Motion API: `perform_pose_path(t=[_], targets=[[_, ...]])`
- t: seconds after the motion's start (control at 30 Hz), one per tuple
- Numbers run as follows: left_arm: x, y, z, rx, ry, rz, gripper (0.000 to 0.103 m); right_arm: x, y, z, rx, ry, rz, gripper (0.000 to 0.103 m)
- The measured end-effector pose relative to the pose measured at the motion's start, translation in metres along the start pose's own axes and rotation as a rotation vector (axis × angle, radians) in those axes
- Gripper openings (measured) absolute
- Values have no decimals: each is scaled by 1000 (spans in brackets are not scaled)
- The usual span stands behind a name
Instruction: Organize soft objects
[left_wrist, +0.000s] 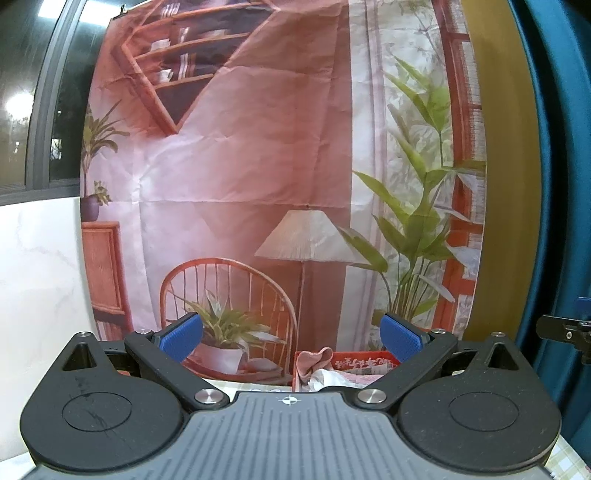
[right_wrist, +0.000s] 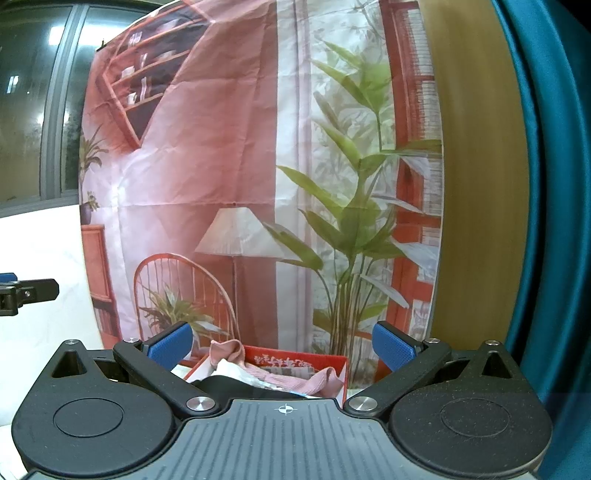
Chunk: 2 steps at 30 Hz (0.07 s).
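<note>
Here, both my grippers hang spread and empty above the red box of soft things.
Left wrist view: my left gripper (left_wrist: 291, 338) gapes, the red box (left_wrist: 364, 360) and pink cloth (left_wrist: 314, 360) low between its 2 pads. Right wrist view: my right gripper (right_wrist: 282, 347) gapes likewise, the pink cloth (right_wrist: 227, 352) inside the red box (right_wrist: 295, 360), beyond the fingertips.

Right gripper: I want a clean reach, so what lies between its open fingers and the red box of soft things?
Nothing. In the right wrist view the right gripper is open, with only air before the red box holding pink cloth.
</note>
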<state>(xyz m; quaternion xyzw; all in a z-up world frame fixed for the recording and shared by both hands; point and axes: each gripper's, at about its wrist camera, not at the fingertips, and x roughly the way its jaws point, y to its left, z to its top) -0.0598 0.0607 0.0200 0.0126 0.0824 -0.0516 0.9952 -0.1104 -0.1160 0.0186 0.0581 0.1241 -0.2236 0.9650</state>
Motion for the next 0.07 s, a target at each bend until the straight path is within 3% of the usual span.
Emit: perform_pose_path(t=[0.07], targets=[[-1, -1, 0, 4, -4, -6, 103, 0, 0, 0, -1, -1, 0, 103]])
